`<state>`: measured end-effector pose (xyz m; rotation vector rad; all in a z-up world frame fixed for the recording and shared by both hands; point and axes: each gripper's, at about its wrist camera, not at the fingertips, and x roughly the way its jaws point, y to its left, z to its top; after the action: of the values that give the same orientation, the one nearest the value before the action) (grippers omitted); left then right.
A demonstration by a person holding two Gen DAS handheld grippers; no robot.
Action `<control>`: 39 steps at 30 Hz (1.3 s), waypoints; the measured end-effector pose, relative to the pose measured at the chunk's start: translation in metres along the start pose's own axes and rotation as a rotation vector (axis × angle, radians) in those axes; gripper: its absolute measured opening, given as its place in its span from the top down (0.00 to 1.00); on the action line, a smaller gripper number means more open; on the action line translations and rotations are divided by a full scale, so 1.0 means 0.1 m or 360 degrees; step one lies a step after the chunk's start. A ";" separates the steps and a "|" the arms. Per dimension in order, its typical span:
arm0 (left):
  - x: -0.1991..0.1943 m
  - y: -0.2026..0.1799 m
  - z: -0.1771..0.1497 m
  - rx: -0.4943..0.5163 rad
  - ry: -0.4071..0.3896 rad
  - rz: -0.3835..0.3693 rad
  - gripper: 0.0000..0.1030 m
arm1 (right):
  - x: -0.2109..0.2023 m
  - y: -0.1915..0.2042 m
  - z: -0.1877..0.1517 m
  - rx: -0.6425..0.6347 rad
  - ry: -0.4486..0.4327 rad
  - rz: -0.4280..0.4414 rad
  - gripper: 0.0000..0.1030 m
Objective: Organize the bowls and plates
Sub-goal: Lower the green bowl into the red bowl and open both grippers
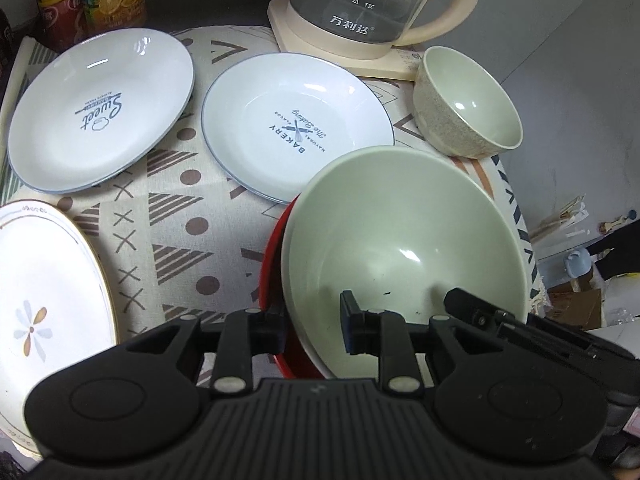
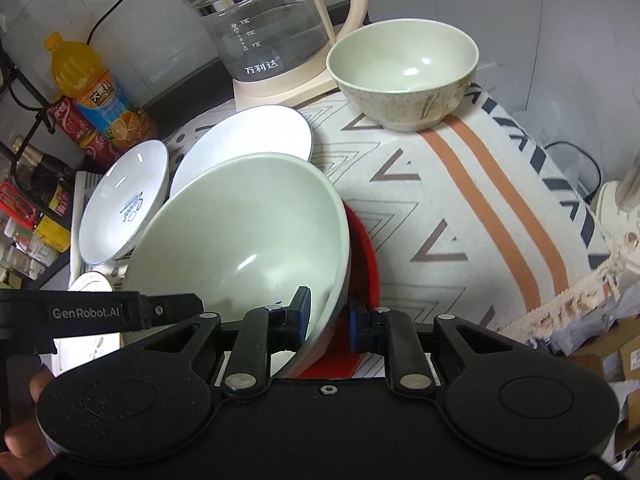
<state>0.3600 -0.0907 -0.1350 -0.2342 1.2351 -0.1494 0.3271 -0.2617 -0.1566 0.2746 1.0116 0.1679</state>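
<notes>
We see both grippers clamped on one large pale green bowl (image 1: 404, 236) that sits low and right of centre in the left wrist view: our left gripper (image 1: 314, 330) has its jaws closed over the bowl's near left rim, one finger inside and one outside, and our right gripper (image 2: 330, 320) pinches the rim at the bowl's lower right in the right wrist view. Beneath the green bowl shows a red bowl (image 1: 272, 280), its edge peeking out on the left. On the patterned tablecloth (image 1: 192, 216), the Bakery plate (image 1: 292, 128) lies at centre, the Sweet plate (image 1: 100, 108) at upper left, a flower plate (image 1: 44, 300) at the left edge. A small speckled bowl (image 1: 468, 104) stands at upper right, near the glass kettle (image 1: 360, 4)
</notes>
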 end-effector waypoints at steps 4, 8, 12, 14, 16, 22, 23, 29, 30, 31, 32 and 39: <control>0.01 -0.04 0.02 0.0018 0.0006 0.0030 0.74 | 0.01 0.00 0.01 -0.0011 0.0002 0.0005 0.80; 0.02 -0.04 0.04 0.0004 0.0016 0.0045 0.74 | 0.00 -0.01 0.02 -0.0014 0.0017 0.0017 0.80; 0.00 -0.06 0.05 0.0008 0.0034 0.0058 0.74 | -0.02 -0.03 0.02 0.0020 0.0036 0.0036 0.78; -0.01 -0.07 0.05 0.0000 0.0041 0.0071 0.74 | -0.04 -0.04 0.02 0.0028 0.0032 0.0062 0.75; -0.01 -0.08 0.06 -0.0006 0.0045 0.0083 0.74 | -0.05 -0.06 0.02 0.0050 0.0033 0.0095 0.70; -0.09 -0.10 0.10 -0.0014 0.0043 0.0111 0.74 | -0.08 -0.10 0.04 0.0118 0.0027 0.0182 0.56; -0.11 -0.09 0.11 -0.0022 0.0043 0.0112 0.74 | -0.09 -0.10 0.04 0.0125 0.0024 0.0188 0.55; -0.30 -0.12 0.10 -0.0014 -0.0043 0.0161 0.60 | -0.10 -0.20 0.06 0.0220 0.0026 0.0241 0.55; -0.34 -0.14 0.09 0.0005 -0.0074 0.0186 0.52 | -0.12 -0.21 0.05 0.0225 0.0023 0.0246 0.55; -0.36 -0.15 0.07 0.0020 -0.0096 0.0202 0.49 | -0.13 -0.21 0.05 0.0224 0.0010 0.0248 0.54; -0.37 -0.15 0.06 0.0028 -0.0097 0.0205 0.49 | -0.16 -0.21 0.05 0.0210 -0.0005 0.0249 0.54; -0.53 -0.21 -0.03 0.0015 -0.0173 0.0163 0.46 | -0.35 -0.26 0.05 0.0187 -0.0084 0.0217 0.31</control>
<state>0.3403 -0.0985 -0.0820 -0.1683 1.1356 -0.0529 0.3133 -0.2970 -0.1336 0.4534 0.9521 0.2237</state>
